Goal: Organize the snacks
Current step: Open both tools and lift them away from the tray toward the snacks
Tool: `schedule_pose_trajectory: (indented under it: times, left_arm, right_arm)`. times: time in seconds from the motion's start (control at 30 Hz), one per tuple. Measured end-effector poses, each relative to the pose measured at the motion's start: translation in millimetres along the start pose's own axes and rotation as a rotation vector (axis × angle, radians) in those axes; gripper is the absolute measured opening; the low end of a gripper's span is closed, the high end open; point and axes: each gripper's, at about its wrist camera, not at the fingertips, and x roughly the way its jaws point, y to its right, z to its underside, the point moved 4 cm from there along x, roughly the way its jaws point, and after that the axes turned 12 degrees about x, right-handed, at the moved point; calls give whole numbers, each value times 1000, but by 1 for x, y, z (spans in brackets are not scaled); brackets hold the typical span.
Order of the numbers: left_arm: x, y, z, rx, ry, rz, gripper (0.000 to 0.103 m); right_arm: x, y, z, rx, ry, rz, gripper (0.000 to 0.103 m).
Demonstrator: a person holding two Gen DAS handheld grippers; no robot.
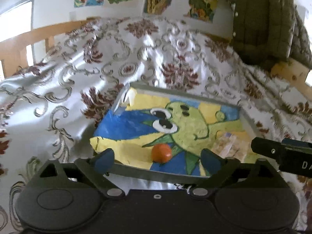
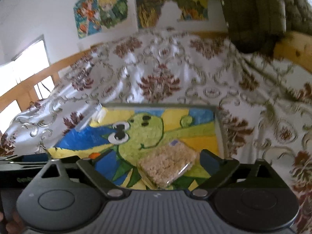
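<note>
Both sets of jaws stand wide apart, empty: left gripper [image 1: 157, 160] over the orange snack [image 1: 161, 153], right gripper [image 2: 150, 161] over the rice-cake packet [image 2: 168, 165]; packet label unreadable.

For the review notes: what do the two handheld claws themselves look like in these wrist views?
Both look alike: black angular linkage arms on silver pivot pins, with dark blue pads on the fingertips. The left claw has a smooth black body with two round discs. The right claw has a grey ribbed centre panel; seen from the left view, its black side carries white lettering, cut off at the frame edge. No cables or sleeves are visible.
</note>
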Motion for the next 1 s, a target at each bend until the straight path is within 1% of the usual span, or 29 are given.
schedule_pose_trajectory:
  times: [0.13, 0.2, 0.33, 0.43, 0.6, 0.73, 1.0]
  left_arm:
    - [-25, 4, -5, 14, 54, -17, 102]
    - [-37, 6, -6, 29, 83, -40, 102]
    - [-60, 10, 0, 33, 117, -66, 102]
    - [-75, 13, 10, 28, 132, -63, 102]
    - [-101, 15, 30, 11, 133, -72, 102]
    - [-125, 13, 48, 6, 140, -94, 102]
    - [-163, 5, 79, -34, 129, -123, 102]
  right_arm:
    - [-24, -6, -6, -31, 92, -19, 102]
    - [-39, -7, -6, -35, 141, -24, 103]
    - [-63, -2, -1, -29, 198, -10, 103]
    - [-77, 6, 6, -8, 206, 18, 103]
    - [-101, 17, 19, 48, 198, 42, 103]
    - [-120, 22, 34, 81, 186, 47, 103]
    - [-148, 22, 65, 93, 149, 93, 103]
